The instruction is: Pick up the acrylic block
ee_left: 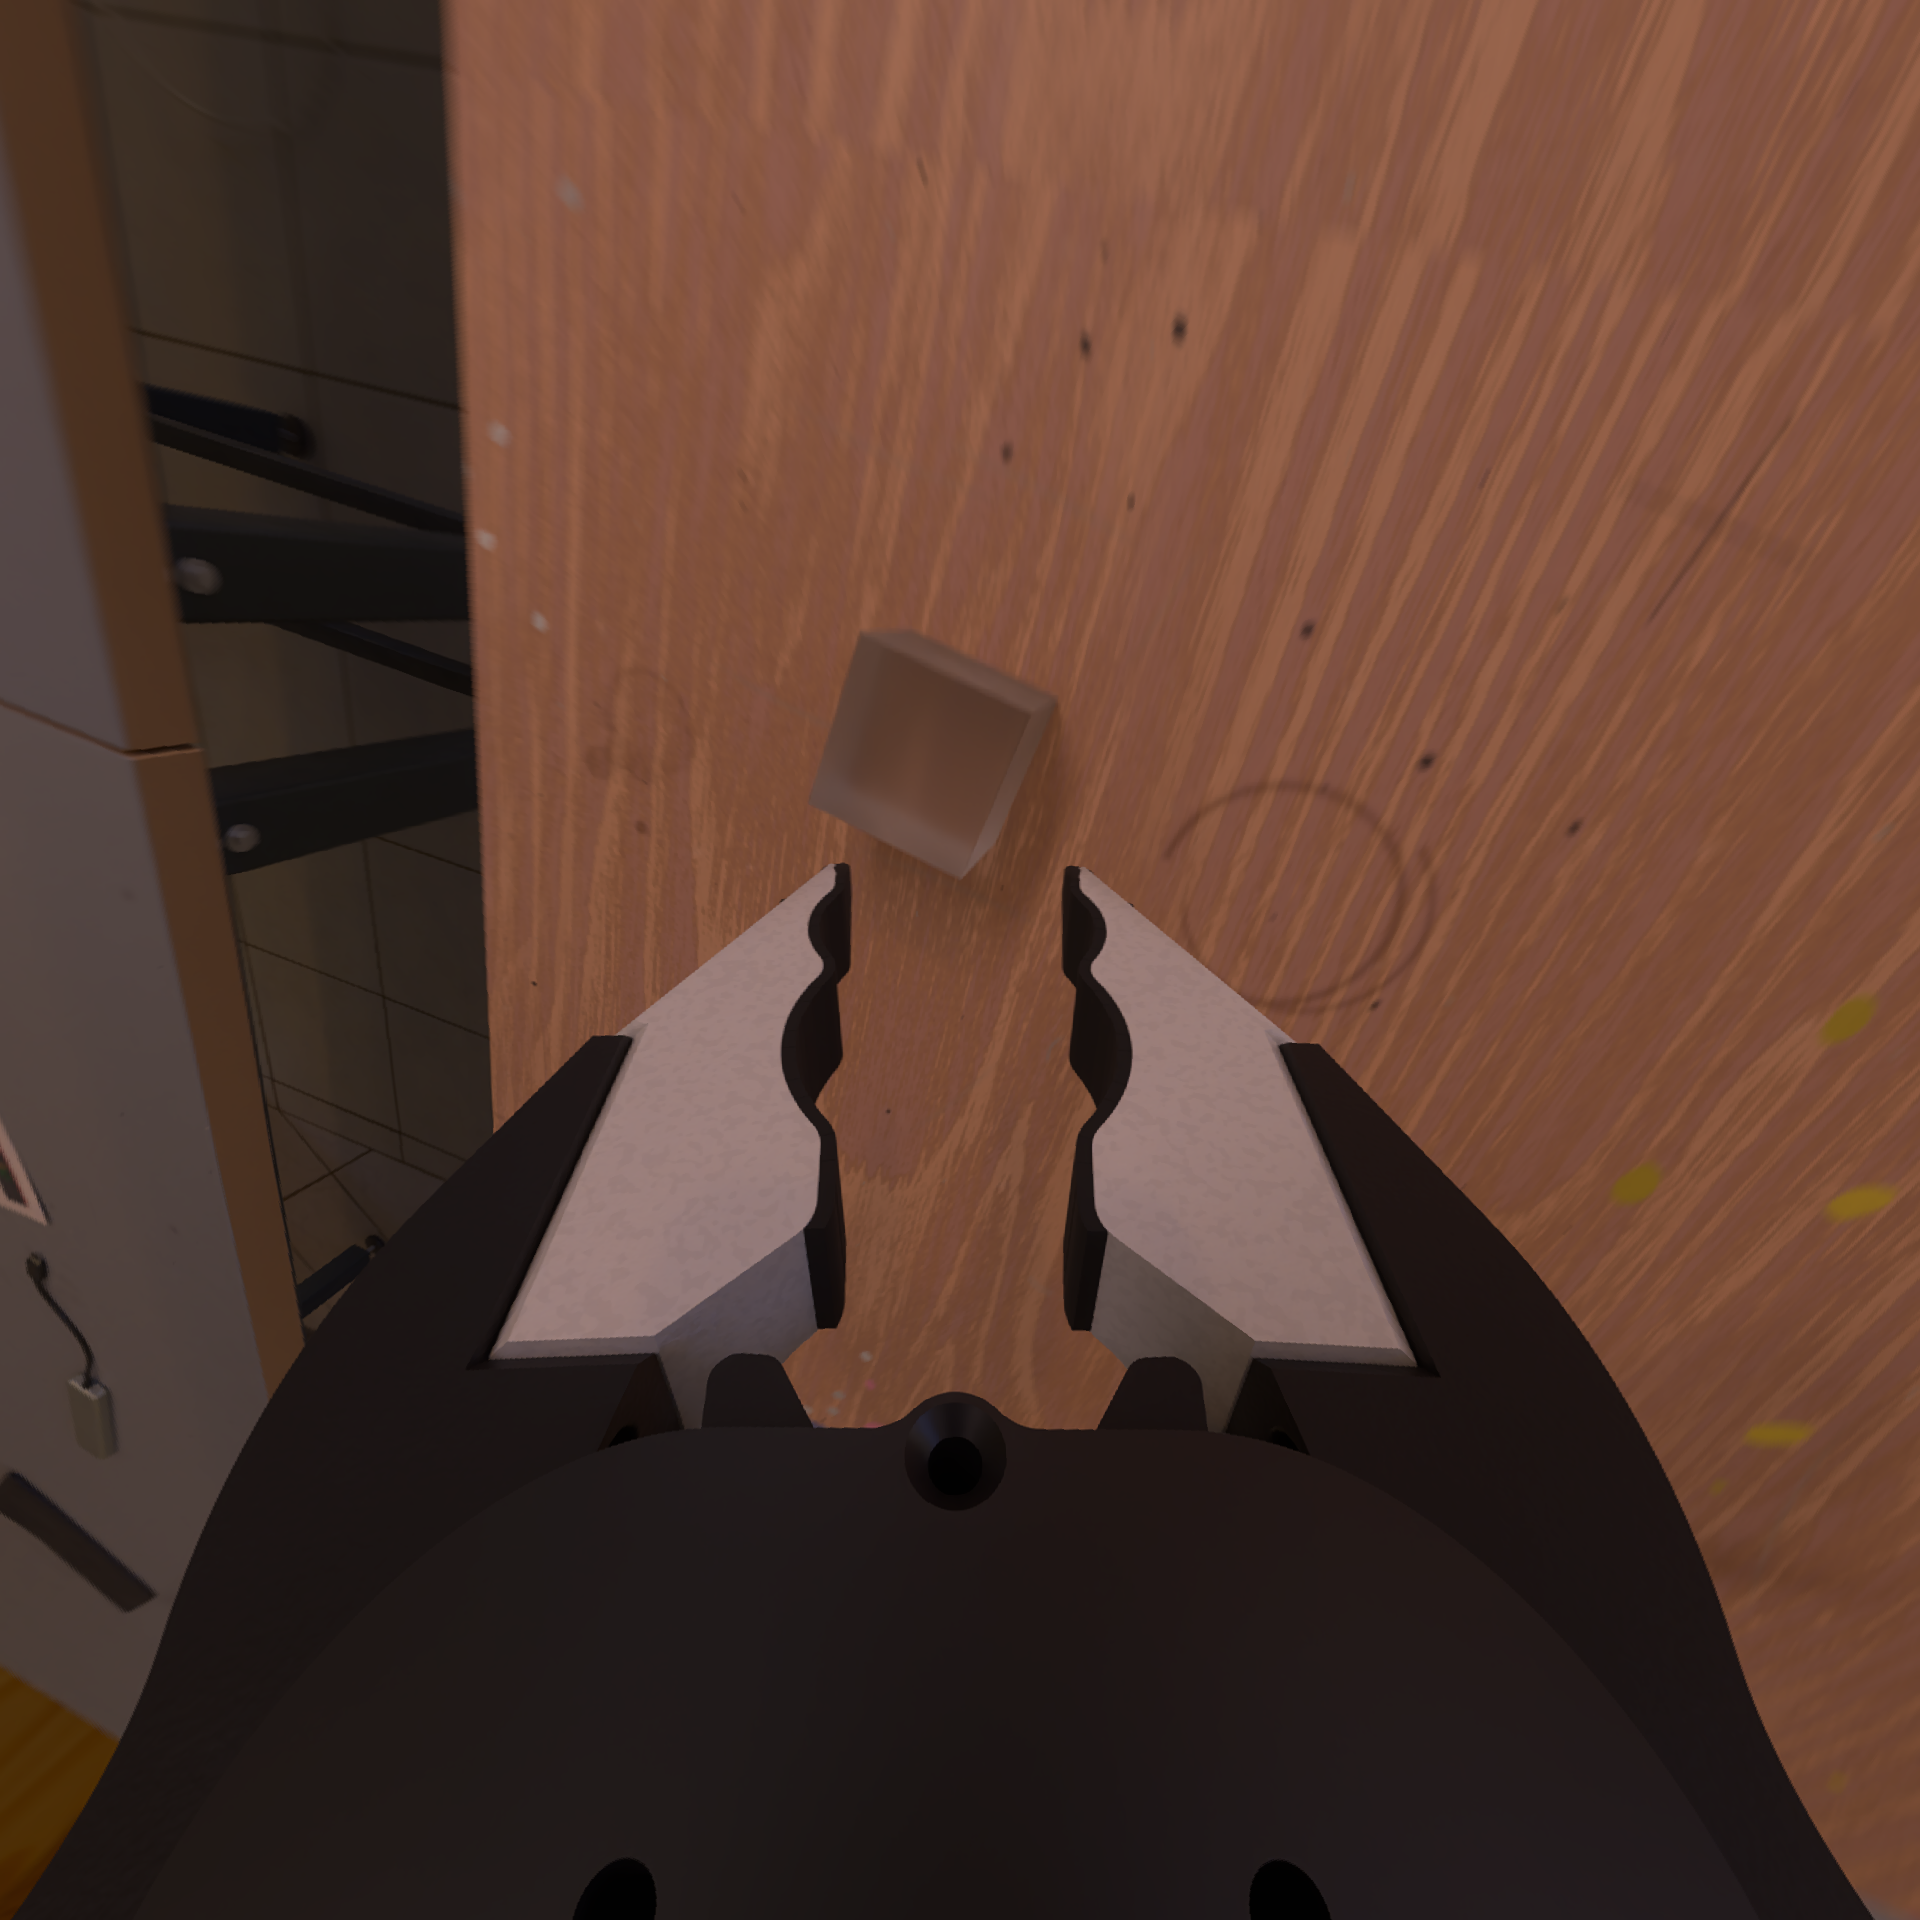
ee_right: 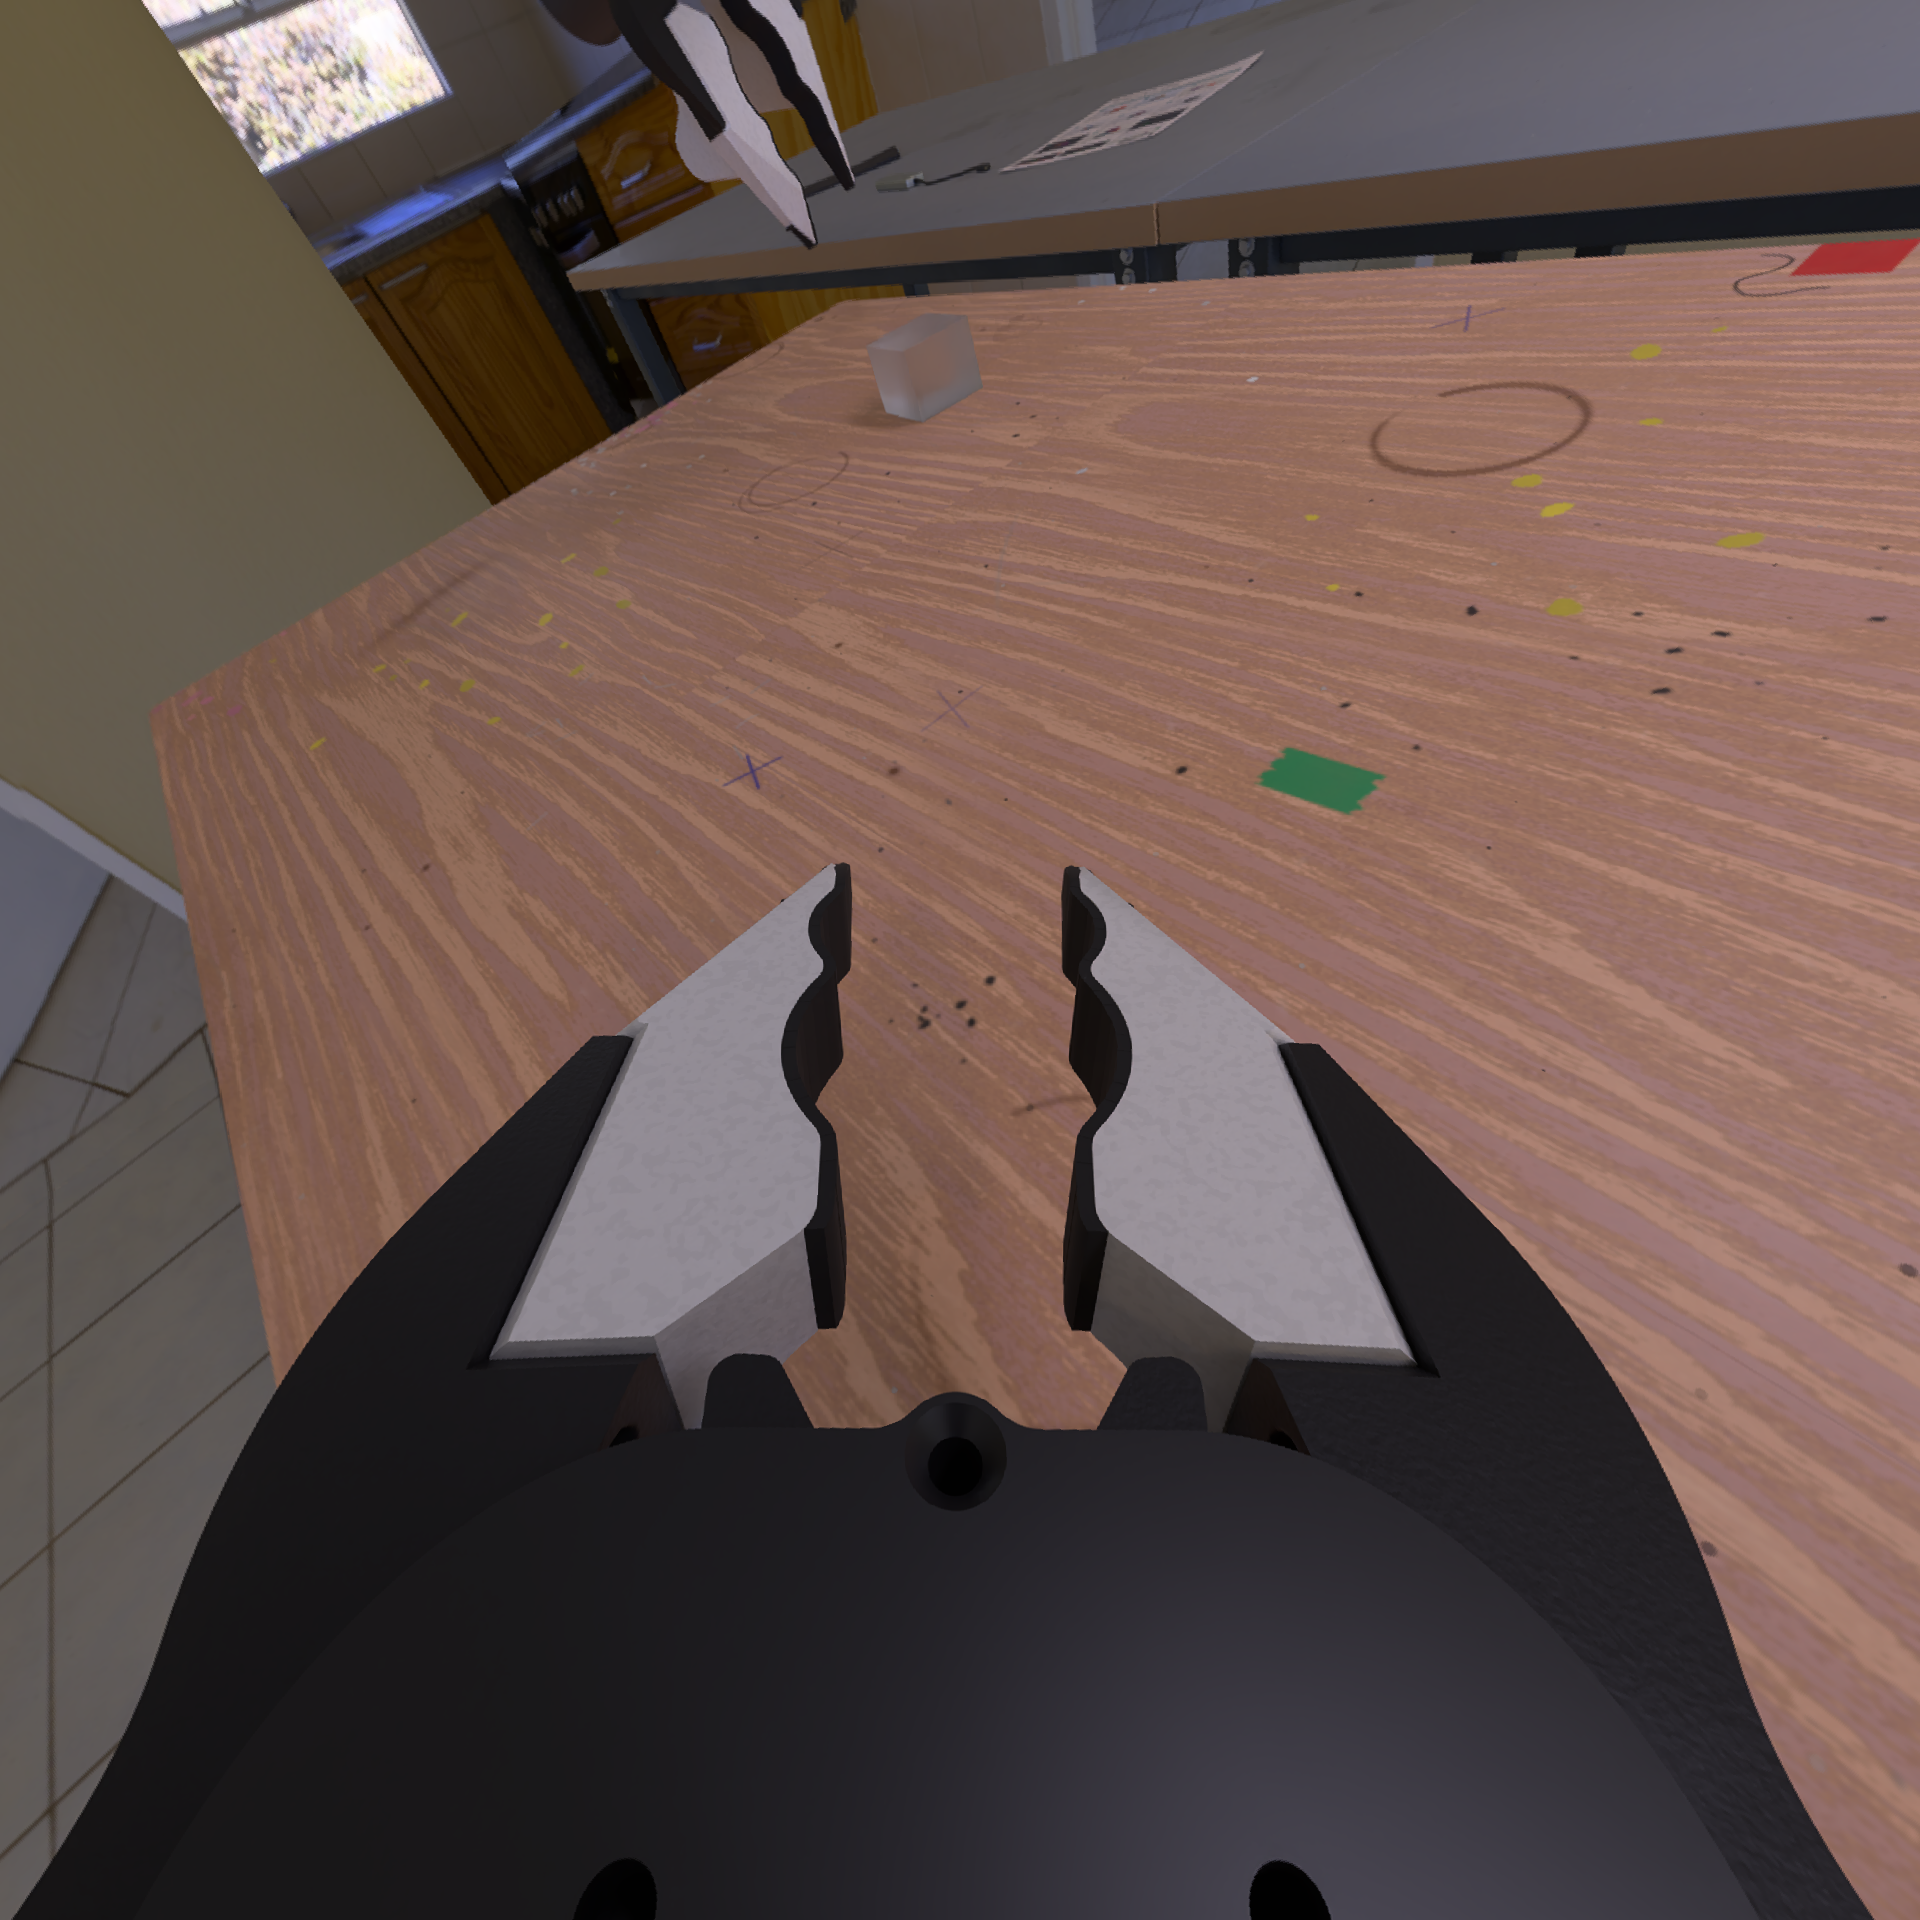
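Sunlit window (ee_right: 312, 78), wooden cabinets (ee_right: 468, 343)

Wood-grain worktop (ee_right: 1143, 644), flecked with black specks and yellow paint spots, marked with a dark ring stain (ee_right: 1481, 428) and faint pen crosses. Resting on it near the far left corner: a clear acrylic block (ee_right: 925, 366). Lying flat: a green patch (ee_right: 1320, 779) mid-surface, a red patch (ee_right: 1855, 257) far right.

The wooden table (ee_right: 1143, 623) bears a green patch (ee_right: 1320, 779) near its middle, a dark ring (ee_right: 1481, 428) farther back, and a red patch (ee_right: 1855, 257) at its far edge. Beyond the table stand a grey bench (ee_right: 1351, 156) and brown cabinets (ee_right: 468, 332).
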Tool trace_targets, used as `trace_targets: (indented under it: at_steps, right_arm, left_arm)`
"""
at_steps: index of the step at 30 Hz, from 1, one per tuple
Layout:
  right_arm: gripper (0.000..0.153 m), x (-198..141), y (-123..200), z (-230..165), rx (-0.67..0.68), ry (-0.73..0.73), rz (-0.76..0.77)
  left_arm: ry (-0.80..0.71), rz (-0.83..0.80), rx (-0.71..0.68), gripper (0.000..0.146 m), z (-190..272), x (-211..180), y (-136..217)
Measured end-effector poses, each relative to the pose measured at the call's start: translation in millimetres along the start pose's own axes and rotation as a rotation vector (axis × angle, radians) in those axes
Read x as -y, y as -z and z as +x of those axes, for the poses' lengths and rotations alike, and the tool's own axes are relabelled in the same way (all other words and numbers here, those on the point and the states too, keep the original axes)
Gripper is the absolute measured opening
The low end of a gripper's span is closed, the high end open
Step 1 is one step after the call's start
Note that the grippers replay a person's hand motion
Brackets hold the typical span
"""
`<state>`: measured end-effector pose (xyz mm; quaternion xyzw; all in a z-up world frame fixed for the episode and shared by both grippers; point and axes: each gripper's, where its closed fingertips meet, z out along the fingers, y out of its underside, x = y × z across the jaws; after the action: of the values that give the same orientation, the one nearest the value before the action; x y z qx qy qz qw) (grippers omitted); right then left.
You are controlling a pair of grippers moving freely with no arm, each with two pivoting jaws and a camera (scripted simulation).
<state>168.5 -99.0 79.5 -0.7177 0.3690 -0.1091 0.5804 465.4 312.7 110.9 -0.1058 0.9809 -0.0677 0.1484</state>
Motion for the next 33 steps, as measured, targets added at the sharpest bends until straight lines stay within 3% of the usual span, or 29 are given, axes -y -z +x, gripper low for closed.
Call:
trace_targets:
  at_steps: [4, 8, 12, 25, 28, 33]
  right_arm:
    - [0.041, -4.1, -1.6, 5.1, 0.009, -0.012, -0.021]
    - [0.041, -0.4, -6.4, 2.3, 0.064, -0.059, -0.009]
    - [0.041, -5.0, -12.7, -3.6, 0.12, -0.092, -0.037]
    - [0.041, -14.7, -18.2, -18.4, 0.208, -0.125, -0.096]
    - [0.041, -13.8, -17.5, -19.9, 0.21, -0.123, -0.094]
    - [0.041, -11.8, -14.4, -23.7, 0.225, -0.136, -0.078]
  left_arm:
    - [-0.099, -0.098, -0.115, 0.051, 4.7, -15.2, -34.4]
    - [-0.234, -0.171, -0.059, 0.057, -1.6, -15.5, -61.2]
    - [-0.236, -0.159, -0.051, 0.07, -7.1, -12.8, -81.5]
    - [-0.359, -0.28, -0.085, 0.061, -11.1, -16.8, -99.1]
    - [-0.378, -0.276, -0.024, 0.058, -12.6, -15.1, -96.1]
    - [-0.494, -0.305, 0.276, 0.058, -37.6, -2.8, -49.8]
